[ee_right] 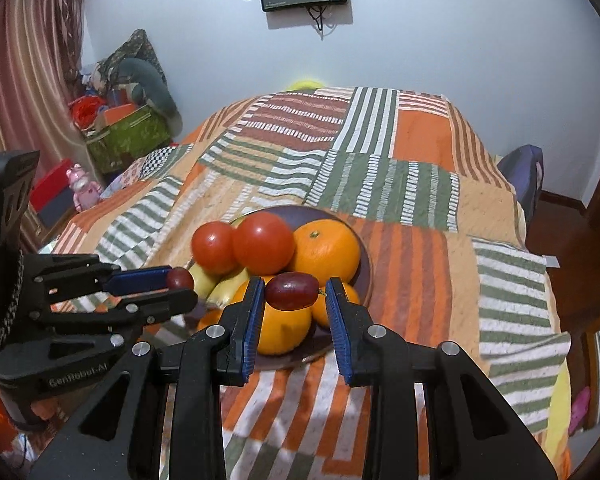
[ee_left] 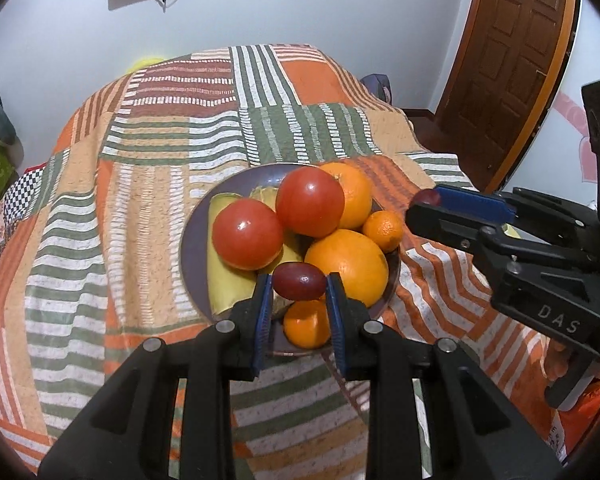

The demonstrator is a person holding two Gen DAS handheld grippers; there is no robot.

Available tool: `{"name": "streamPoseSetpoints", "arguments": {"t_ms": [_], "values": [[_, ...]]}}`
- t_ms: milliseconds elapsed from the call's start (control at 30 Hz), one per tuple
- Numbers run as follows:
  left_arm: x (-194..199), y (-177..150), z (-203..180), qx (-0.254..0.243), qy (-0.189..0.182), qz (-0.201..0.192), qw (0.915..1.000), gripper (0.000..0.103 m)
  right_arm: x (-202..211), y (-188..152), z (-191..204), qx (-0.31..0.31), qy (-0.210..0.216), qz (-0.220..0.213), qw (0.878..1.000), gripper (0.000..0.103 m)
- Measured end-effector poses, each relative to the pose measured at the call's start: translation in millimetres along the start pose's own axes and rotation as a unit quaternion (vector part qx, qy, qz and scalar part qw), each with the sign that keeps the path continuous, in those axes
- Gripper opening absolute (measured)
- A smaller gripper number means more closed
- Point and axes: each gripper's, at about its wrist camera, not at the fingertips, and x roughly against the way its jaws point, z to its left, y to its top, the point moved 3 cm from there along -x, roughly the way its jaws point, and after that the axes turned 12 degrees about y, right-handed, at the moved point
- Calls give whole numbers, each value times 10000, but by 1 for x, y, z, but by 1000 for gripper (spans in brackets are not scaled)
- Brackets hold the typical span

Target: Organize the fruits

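Above the plate (ee_left: 188, 240) at 6 o'clock, left tongs (ee_left: 299, 286) and right tongs (ee_right: 292, 291) each pinch a grape; tomatoes (ee_left: 247, 235), oranges (ee_left: 346, 266) already plated; grapes remain.

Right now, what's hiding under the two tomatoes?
Bananas lie under the tomatoes, on the plate. How many bananas, I cannot tell; the fruit covers them.

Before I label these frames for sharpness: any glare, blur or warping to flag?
Left wrist view: glare spots on both tomatoes, door frame bowed by the fisheye. Right wrist view: left tomato slightly soft, dark vignette in the corners, grape sharp.
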Motion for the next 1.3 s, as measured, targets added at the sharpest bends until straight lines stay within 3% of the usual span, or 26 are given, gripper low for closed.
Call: {"name": "streamPoseSetpoints", "arguments": {"t_ms": [467, 633, 767, 1067, 1300], "values": [[-26, -3, -2, -13, -25, 140, 9999, 27, -33, -7, -17, -165, 77, 245, 9995, 30], [-26, -3, 0, 55, 29, 181, 9998, 35, -31, -6, -16, -208, 163, 299, 9992, 34], [-22, -6, 2, 150, -29, 268, 9995, 35, -26, -6, -15, -234, 171, 312, 9991, 38], [41, 0, 16, 380, 64, -268, 9989, 35, 25, 2, -2, -206, 24, -69, 9998, 38], [125, 8, 31, 551, 235, -1037, 9928, 35, 88, 14, 28, -36, -79, -649, 9979, 38]]}}
